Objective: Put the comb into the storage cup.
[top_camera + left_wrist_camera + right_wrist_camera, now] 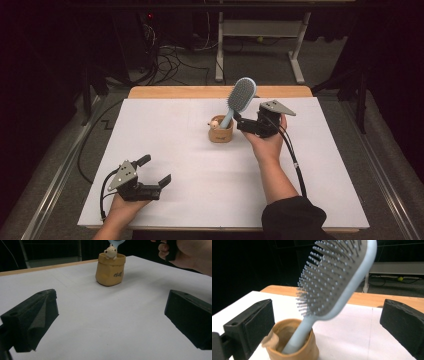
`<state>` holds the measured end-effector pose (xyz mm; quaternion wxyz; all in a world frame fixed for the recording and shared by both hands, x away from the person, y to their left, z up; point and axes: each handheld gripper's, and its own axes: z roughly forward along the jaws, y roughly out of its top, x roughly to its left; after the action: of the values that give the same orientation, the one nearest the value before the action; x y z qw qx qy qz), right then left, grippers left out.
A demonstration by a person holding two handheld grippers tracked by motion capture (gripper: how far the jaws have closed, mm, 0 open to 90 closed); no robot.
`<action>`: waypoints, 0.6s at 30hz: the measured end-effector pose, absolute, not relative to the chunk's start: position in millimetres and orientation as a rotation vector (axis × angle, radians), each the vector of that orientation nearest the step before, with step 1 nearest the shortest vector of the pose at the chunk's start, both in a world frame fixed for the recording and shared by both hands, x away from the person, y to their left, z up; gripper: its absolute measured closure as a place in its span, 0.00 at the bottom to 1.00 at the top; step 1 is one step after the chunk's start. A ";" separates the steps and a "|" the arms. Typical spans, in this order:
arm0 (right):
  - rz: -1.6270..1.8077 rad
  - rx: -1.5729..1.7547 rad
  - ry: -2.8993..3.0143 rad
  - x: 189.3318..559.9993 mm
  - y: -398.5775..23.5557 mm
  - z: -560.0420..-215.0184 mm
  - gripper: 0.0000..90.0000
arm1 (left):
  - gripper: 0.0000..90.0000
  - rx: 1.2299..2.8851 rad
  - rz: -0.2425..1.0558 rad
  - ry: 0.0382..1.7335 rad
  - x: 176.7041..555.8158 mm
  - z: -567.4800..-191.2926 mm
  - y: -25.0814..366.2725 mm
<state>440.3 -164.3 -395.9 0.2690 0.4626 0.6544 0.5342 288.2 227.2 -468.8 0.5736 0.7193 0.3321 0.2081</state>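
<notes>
**Hairbrush Standing in Holder: Right Gripper at Release Position**

The hairbrush (pixel 239 98) stands handle-down in the tan holder (pixel 220 131), which sits on the white counter (pixel 200 170) near its far edge. The brush head leans up and away from the holder toward the far side. A small figurine (pixel 110 251) perches on the holder's rim.

The right gripper (pixel 243 122) sits just beside the holder, on the side toward the person's right. In the right gripper view its jaws are spread wide, one on each side of the brush, and neither touches it. The brush appears to rest on the holder alone.

The left gripper (pixel 156 170) lies well apart from the holder, toward the near left corner of the counter, jaws spread and holding nothing.

Judged step: placement of the brush looks complete, or a grasp has not yet begun. If the brush is placed, the next move calls for drawing the right gripper straight back from the holder, so that neither jaw clips the leaning head and tips the holder.
</notes>
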 end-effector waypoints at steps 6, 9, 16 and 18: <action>1.422 1.235 1.783 428.5 -171.8 -403.3 0.00 | 0.00 1.690 0.491 0.781 289.4 -468.9 226.8; 1.406 1.228 1.799 422.0 -175.4 -408.3 0.00 | 0.00 1.686 0.490 0.783 290.3 -468.9 226.6; 1.390 1.206 1.825 405.0 -184.9 -419.2 0.01 | 0.00 1.689 0.492 0.782 291.5 -468.9 227.1; 1.384 1.208 1.833 400.0 -187.8 -422.2 0.01 | 0.00 1.687 0.494 0.784 291.9 -468.9 227.4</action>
<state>400.0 -187.8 -422.2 0.2700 0.4482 0.6801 0.5135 291.9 227.4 -468.9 0.5715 0.7192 0.3343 0.2106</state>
